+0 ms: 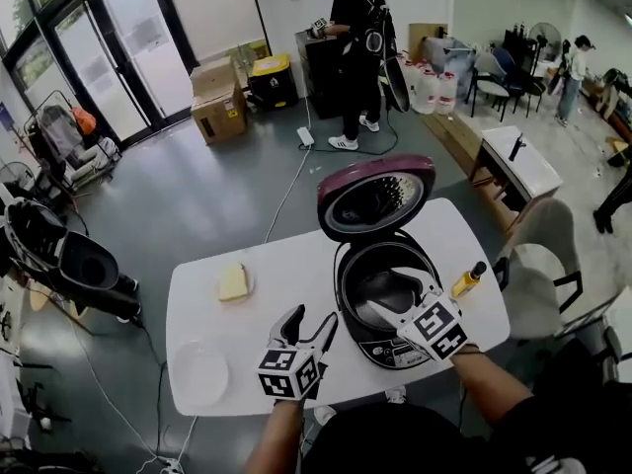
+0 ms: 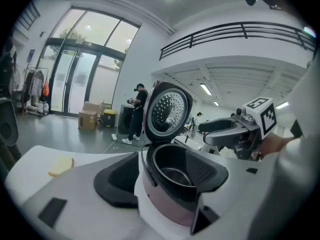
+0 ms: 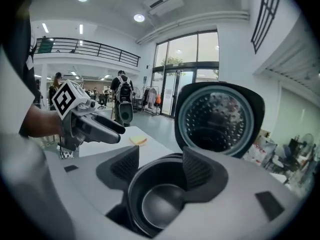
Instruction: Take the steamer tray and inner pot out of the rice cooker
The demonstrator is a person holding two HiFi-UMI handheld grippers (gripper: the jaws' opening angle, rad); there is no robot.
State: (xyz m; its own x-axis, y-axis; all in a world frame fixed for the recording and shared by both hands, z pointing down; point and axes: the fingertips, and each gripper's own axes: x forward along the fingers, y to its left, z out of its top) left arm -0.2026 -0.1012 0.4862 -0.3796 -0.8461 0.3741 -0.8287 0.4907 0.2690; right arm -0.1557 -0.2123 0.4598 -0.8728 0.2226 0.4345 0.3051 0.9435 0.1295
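Observation:
The rice cooker (image 1: 387,309) stands on the right part of the white table (image 1: 247,339), its maroon lid (image 1: 375,197) raised. Inside it the dark inner pot (image 3: 159,204) shows down to its floor; I cannot make out a separate steamer tray. My left gripper (image 1: 314,319) hovers just left of the cooker, jaws open and empty, framing the cooker body (image 2: 165,199) in the left gripper view. My right gripper (image 1: 400,299) is over the cooker's near right rim, open, its pads (image 3: 125,165) either side of the pot mouth without touching it. Each gripper sees the other (image 2: 235,129) (image 3: 87,126).
A yellow sponge (image 1: 233,282) lies on the table's far left, a white plate (image 1: 200,373) near its front left corner. A small yellow bottle (image 1: 468,279) stands right of the cooker. A grey chair (image 1: 538,265) is beside the table's right end. A person (image 1: 353,47) stands far behind.

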